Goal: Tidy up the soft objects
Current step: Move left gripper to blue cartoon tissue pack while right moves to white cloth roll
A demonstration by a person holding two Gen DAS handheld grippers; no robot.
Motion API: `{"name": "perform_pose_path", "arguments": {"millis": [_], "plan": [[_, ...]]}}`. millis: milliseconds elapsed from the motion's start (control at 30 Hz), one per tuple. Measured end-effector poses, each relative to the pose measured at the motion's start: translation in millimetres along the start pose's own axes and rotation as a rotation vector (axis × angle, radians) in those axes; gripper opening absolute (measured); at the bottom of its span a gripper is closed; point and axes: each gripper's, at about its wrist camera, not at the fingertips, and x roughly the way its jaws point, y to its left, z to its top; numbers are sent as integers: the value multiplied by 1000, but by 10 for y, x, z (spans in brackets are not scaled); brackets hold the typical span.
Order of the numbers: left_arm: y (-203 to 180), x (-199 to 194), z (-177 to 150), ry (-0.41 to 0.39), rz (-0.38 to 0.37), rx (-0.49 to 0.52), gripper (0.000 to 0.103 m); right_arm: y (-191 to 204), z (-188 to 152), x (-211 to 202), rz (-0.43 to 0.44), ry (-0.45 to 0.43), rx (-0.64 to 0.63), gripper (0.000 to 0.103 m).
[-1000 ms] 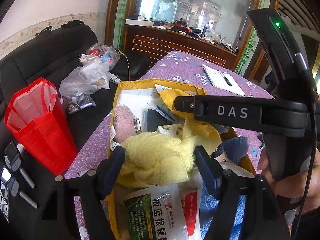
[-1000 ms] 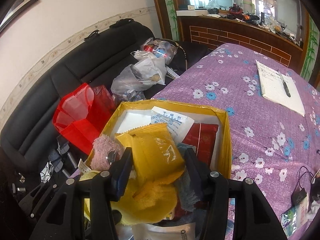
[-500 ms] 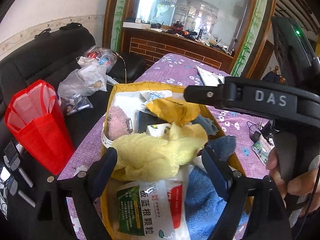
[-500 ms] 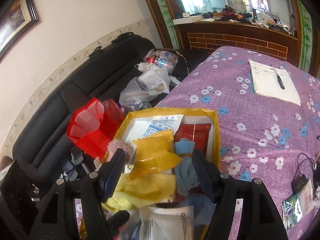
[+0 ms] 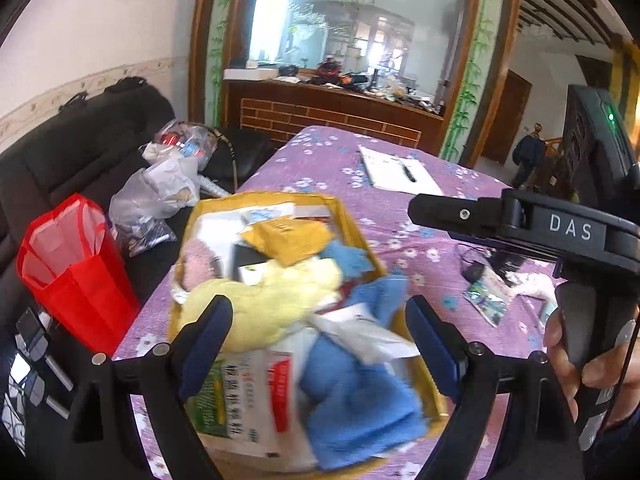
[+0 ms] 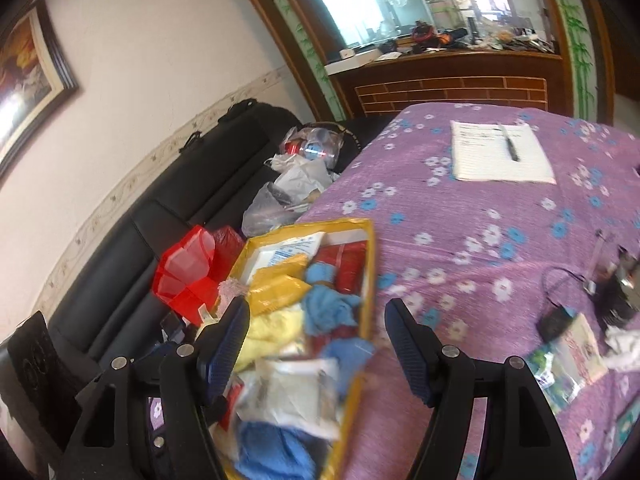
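A yellow box (image 5: 352,220) on the purple flowered tablecloth is piled with soft things and packets: a yellow cloth (image 5: 260,304), a blue towel (image 5: 352,400), a pink fluffy piece (image 5: 196,256), a yellow packet (image 5: 288,240). My left gripper (image 5: 316,312) hovers above the near end of the pile, its jaws still opening and touching nothing. My right gripper (image 6: 316,312) stands open over the box's right rim (image 6: 370,264), with the yellow cloth (image 6: 272,328) and a blue cloth (image 6: 328,308) lying below its left finger. Nothing is held.
A red bag (image 5: 72,264) stands left of the table by a black sofa with clear plastic bags (image 5: 160,184). A notepad with a pen (image 5: 396,172) lies at the far end. A cable and small packets (image 6: 560,320) sit on the cloth at the right.
Both grippers opened wider and drew back and up from the box. The yellow cloth and the yellow packet, earlier between the fingers, now lie in the pile. The right gripper swung rightward over the tablecloth.
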Motion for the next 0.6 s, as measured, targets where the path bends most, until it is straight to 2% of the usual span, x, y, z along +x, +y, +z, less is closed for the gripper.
{"name": "perform_pose_path", "arguments": {"millis": [300, 600], "plan": [[-701, -32, -60, 13, -50, 123, 89, -786, -208, -740, -9, -67, 115, 79], [-1554, 140, -205, 76, -123, 266, 89, -1870, -403, -1419, -131, -113, 172, 80]]}}
